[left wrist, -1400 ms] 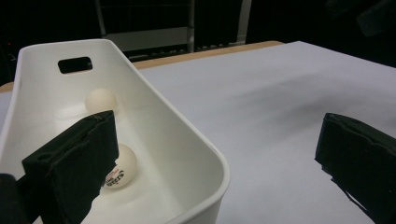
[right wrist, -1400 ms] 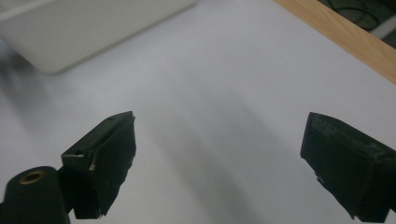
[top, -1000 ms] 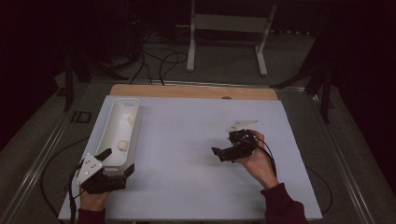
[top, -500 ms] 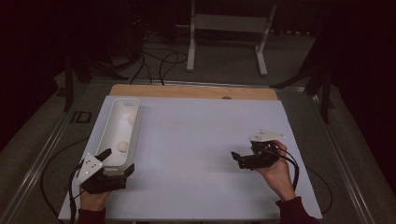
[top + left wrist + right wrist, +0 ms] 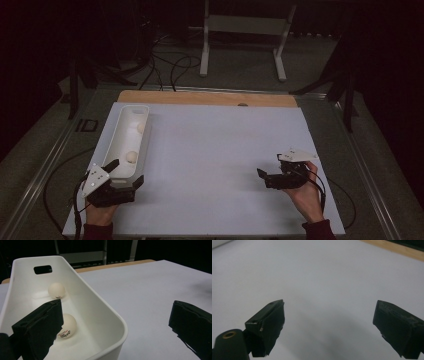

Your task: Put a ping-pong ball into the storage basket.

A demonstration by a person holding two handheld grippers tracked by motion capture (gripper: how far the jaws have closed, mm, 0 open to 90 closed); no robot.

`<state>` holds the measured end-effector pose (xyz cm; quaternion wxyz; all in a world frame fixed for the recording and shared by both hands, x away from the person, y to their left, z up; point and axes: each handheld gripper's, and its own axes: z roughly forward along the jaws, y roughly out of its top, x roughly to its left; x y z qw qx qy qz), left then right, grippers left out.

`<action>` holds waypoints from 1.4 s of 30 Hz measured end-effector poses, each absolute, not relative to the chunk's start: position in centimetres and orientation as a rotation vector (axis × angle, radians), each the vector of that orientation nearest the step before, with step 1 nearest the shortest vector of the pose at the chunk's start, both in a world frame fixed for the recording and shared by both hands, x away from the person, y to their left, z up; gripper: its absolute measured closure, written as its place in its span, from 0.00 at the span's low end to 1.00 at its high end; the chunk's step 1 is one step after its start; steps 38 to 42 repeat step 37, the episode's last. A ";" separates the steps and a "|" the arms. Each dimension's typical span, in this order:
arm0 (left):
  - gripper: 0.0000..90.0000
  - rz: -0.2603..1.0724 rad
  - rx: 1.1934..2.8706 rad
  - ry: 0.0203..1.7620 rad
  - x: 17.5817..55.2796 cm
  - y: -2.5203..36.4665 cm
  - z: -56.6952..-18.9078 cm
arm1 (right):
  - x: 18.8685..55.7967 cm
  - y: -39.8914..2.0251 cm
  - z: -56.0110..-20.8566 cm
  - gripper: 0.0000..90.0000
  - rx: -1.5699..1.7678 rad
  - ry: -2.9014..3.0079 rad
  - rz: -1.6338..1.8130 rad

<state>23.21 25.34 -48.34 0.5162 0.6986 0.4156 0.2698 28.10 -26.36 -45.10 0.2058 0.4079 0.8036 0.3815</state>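
Currently your left gripper (image 5: pixel 127 173) is spread wide, straddling the near end wall of the white bin (image 5: pixel 105 315); two ping-pong balls (image 5: pixel 65 326) lie inside it. Your right gripper (image 5: pixel 270 175), wide and empty, sits well apart from the bin.

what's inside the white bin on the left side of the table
Two white balls lie in the white bin: the near ball carries a small printed mark, and the far ball sits toward the handle-slot end. The left gripper has one jaw covering part of the bin floor.

centre mat (image 5: pixel 210 150) – open | left edge – white bin (image 5: pixel 114 150) blocks
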 end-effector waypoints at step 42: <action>0.00 0.656 1.657 1.049 23.4 25.8 -48.3 | 24.4 -28.9 -46.5 0.11 1.031 2.040 1.272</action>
